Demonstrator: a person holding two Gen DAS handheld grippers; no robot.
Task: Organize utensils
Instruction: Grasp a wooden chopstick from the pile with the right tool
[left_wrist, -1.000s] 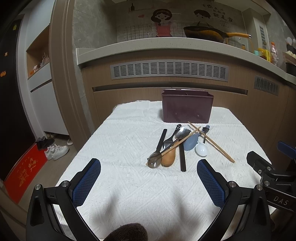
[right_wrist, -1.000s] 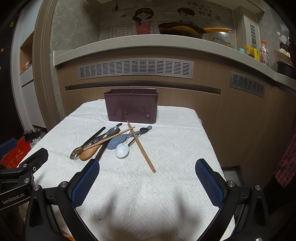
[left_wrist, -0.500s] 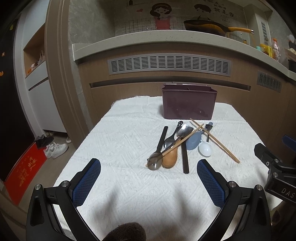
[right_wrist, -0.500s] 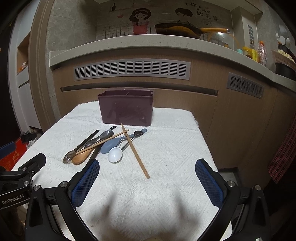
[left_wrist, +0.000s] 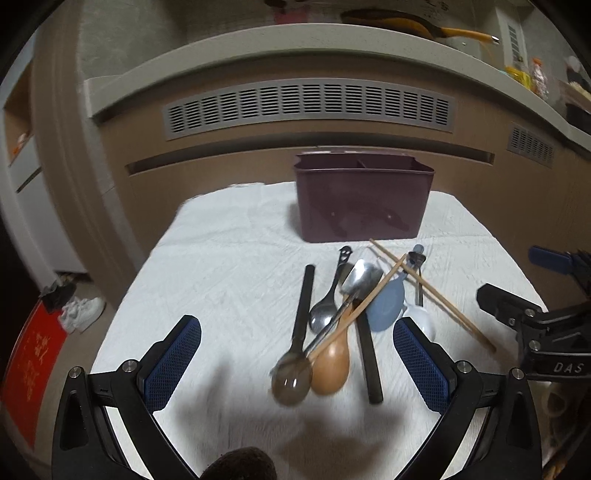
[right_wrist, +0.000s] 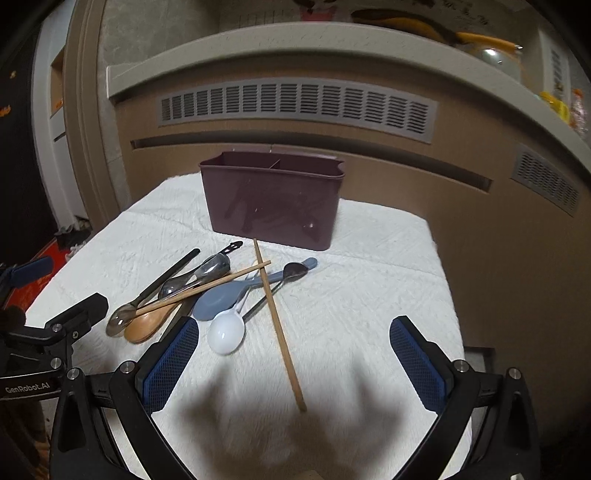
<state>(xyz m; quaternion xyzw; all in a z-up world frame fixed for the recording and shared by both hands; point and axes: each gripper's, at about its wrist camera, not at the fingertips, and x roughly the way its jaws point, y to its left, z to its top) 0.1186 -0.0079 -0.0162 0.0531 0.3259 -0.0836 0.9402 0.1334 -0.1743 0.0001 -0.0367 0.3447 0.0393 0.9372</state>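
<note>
Left gripper (left_wrist: 297, 363): jaws spread wide, holding nothing, above the white tablecloth (left_wrist: 221, 280).
Right gripper (right_wrist: 293, 360): jaws also wide apart and empty.
Left view only: the black stick (left_wrist: 365, 350) shows its full length, lying between the fingers beside the brown spoon (left_wrist: 331, 363); the white spoon (left_wrist: 421, 319) is partly hidden behind the right finger.
Right view only: the white spoon (right_wrist: 226, 334) shows its whole bowl, just ahead of the left finger; the black stick is mostly covered by that finger.
Pile: a metal spoon (left_wrist: 291, 380), a second steel spoon (left_wrist: 321, 314), a blue-grey spoon (left_wrist: 386, 304) and two crossed chopsticks (right_wrist: 279, 325), overlapping, straight ahead of both grippers.
Bin (right_wrist: 271, 206): dark maroon, upright, with a divider inside, beyond the pile.
Look: the pile is loose and fanned out, handles pointing toward the bin.
</note>
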